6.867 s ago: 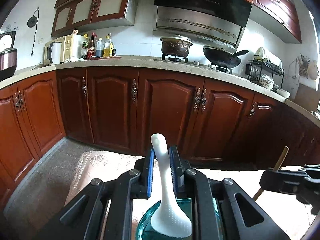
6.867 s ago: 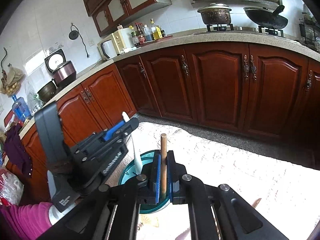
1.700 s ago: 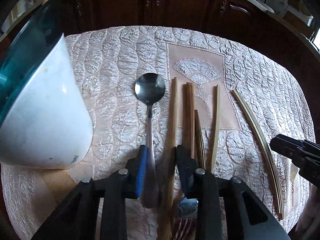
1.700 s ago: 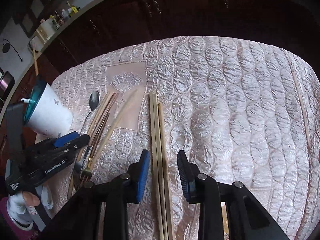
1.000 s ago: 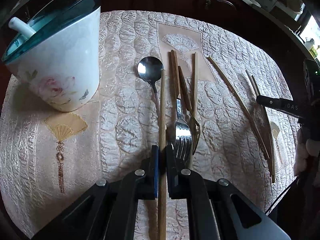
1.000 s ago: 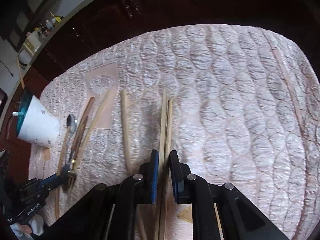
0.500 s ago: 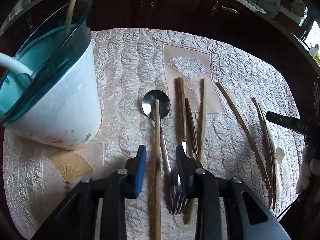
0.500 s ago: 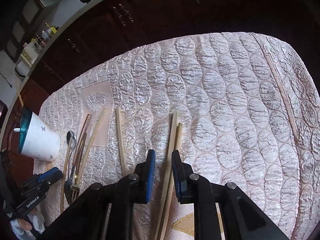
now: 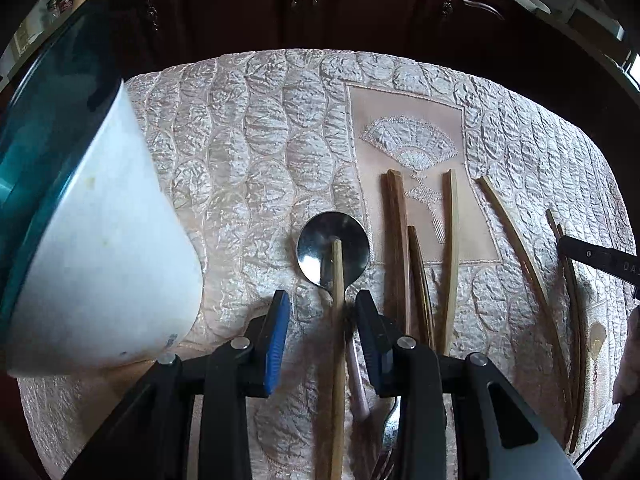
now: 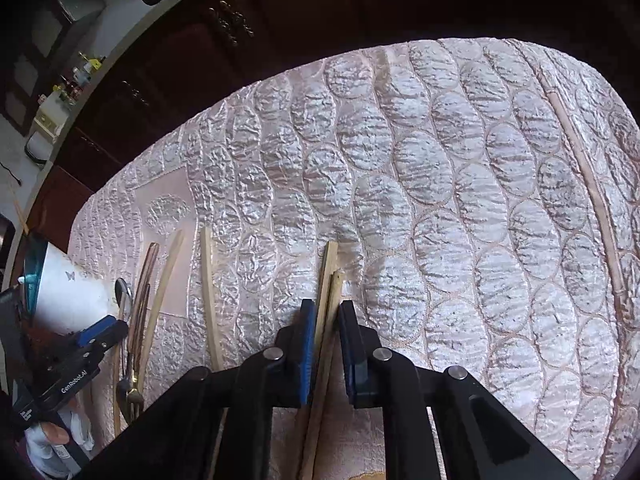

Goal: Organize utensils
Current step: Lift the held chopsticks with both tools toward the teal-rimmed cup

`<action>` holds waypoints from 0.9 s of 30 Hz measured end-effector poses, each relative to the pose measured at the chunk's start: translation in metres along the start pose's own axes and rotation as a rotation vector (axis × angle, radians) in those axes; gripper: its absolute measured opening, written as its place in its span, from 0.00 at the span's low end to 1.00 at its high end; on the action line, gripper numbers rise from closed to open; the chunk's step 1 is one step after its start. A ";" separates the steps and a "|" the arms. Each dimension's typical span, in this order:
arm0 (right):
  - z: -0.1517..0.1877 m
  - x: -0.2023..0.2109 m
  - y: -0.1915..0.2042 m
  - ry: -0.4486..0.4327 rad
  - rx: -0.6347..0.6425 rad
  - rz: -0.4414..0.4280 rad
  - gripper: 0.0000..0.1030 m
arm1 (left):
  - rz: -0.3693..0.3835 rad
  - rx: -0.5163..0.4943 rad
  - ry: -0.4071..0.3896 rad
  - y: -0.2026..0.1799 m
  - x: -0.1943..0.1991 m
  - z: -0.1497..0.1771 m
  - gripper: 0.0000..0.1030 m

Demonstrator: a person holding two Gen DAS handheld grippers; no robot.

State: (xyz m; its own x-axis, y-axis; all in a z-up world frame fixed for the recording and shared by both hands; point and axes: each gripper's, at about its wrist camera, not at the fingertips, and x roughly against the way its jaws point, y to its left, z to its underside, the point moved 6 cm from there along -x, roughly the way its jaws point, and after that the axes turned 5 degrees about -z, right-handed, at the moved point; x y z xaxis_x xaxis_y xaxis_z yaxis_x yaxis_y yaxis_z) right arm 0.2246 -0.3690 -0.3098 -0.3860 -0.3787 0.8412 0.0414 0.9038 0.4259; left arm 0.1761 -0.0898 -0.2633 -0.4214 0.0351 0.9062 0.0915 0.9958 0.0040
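In the left wrist view my left gripper (image 9: 322, 300) is open low over the quilted cloth. A light wooden chopstick (image 9: 338, 320) lies between its jaws, its tip over the bowl of a steel spoon (image 9: 332, 248). The white cup with teal rim (image 9: 92, 240) stands close at the left. In the right wrist view my right gripper (image 10: 325, 312) is open, its jaws on either side of a pair of light wooden chopsticks (image 10: 326, 280) that lie on the cloth. The left gripper also shows there (image 10: 104, 332) beside the cup (image 10: 68, 292).
More chopsticks, dark (image 9: 396, 248) and light (image 9: 450, 248), lie right of the spoon, with a curved one (image 9: 520, 248) farther right. A fork (image 10: 134, 388) lies by the left gripper. Dark wooden cabinets (image 9: 320, 4) stand beyond the table's far edge.
Both grippers closed on chopsticks a second ago, then opened. Since half a second ago both have dropped lower and closer to the cloth; the left jaws have spread wider.
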 end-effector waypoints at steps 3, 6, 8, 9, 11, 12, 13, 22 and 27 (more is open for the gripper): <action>0.003 0.011 0.001 -0.012 0.009 -0.018 0.08 | 0.038 0.003 0.005 -0.009 0.001 -0.008 0.07; 0.011 0.033 0.001 -0.038 0.029 -0.023 0.08 | 0.082 -0.006 -0.010 -0.012 0.011 -0.009 0.05; 0.014 0.043 0.005 -0.051 0.038 -0.032 0.07 | 0.109 -0.010 -0.025 -0.013 0.020 -0.009 0.05; 0.016 0.049 0.007 -0.060 0.042 -0.036 0.07 | 0.125 -0.008 -0.028 -0.014 0.024 -0.009 0.04; 0.018 0.059 0.012 -0.078 0.046 -0.056 0.07 | 0.152 -0.001 -0.029 -0.011 0.035 -0.005 0.04; 0.018 0.064 0.015 -0.089 0.049 -0.070 0.07 | 0.159 -0.001 -0.031 -0.008 0.040 -0.006 0.03; 0.018 0.070 0.019 -0.100 0.054 -0.079 0.07 | 0.156 -0.002 -0.036 -0.005 0.044 -0.006 0.03; 0.026 0.079 0.052 -0.109 0.090 -0.114 0.07 | 0.063 0.014 0.004 0.011 0.022 -0.001 0.18; 0.034 0.075 0.067 -0.095 0.109 -0.125 0.07 | 0.058 0.019 0.011 0.005 -0.001 -0.011 0.26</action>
State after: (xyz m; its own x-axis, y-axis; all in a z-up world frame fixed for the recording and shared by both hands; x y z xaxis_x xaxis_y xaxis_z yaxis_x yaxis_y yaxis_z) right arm 0.1670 -0.3303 -0.2296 -0.4674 -0.4732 0.7467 -0.1101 0.8693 0.4819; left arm 0.1868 -0.0856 -0.2598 -0.4064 0.0918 0.9091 0.0986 0.9935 -0.0563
